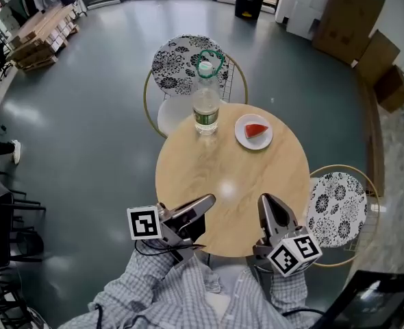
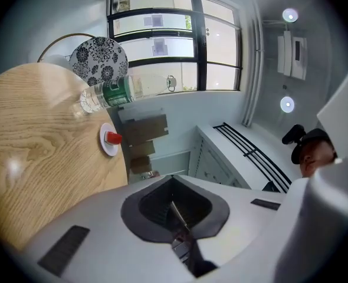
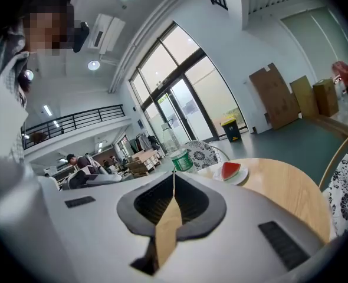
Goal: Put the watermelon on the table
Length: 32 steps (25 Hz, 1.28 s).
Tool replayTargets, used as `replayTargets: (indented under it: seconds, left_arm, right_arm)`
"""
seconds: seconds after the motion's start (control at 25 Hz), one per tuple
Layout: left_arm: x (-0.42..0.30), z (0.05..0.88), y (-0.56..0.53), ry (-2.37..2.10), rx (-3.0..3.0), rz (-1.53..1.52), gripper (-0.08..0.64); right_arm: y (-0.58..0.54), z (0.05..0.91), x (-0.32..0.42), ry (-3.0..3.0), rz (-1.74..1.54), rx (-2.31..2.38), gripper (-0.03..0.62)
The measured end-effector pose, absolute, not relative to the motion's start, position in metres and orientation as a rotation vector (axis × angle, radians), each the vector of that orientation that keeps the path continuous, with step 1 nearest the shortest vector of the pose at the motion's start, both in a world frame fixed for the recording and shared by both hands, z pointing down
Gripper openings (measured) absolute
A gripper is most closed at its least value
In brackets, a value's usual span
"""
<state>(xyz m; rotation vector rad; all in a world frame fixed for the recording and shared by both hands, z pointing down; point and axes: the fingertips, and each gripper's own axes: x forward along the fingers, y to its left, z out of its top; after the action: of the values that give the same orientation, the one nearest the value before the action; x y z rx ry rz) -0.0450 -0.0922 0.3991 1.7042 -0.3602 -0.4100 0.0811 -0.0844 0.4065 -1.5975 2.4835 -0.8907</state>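
Left hand-held gripper (image 1: 206, 201): jaws fully together, nothing between them; it sits over the near edge of the tabletop (image 1: 216, 173), pointing across it and toward the right. Right hand-held gripper (image 1: 266, 201): jaws likewise pressed together and empty; it sits at the near right edge, pointing almost straight away from the person.

The watermelon slice (image 1: 256, 129) rests on a white plate (image 1: 238, 133) on the far right part of the tabletop, just beside a water bottle (image 1: 205, 108) on its left. Neither hand-held gripper touches it; both are well apart from it.

The slice lies nearly straight ahead of the right hand-held gripper, which is judged the nearer; from the left one it lies ahead and off to the right. The slice is too small here to fix its long axis. Judged complete: the watermelon is already on the tabletop.
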Motion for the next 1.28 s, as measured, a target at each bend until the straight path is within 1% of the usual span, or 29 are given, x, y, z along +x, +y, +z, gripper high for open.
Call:
replayTargets:
  seconds: [0.52, 0.92, 1.28]
  left_arm:
    - [-0.031, 0.371, -0.05, -0.177, 1.772, -0.396, 0.008]
    - [-0.027, 0.352, -0.042, -0.198, 1.824, -0.409, 0.008]
    - [-0.027, 0.329, -0.06, -0.297, 1.963, -0.446, 0.006]
  right_arm:
    - [-0.02, 0.394, 0.075, 2.371, -0.826, -1.723, 0.014]
    - [-0.034, 0.364, 0.067, 2.428, -0.735, -1.628, 0.014]
    - [-0.046, 0.349, 0.083, 2.472, -0.706, -1.554, 0.014]
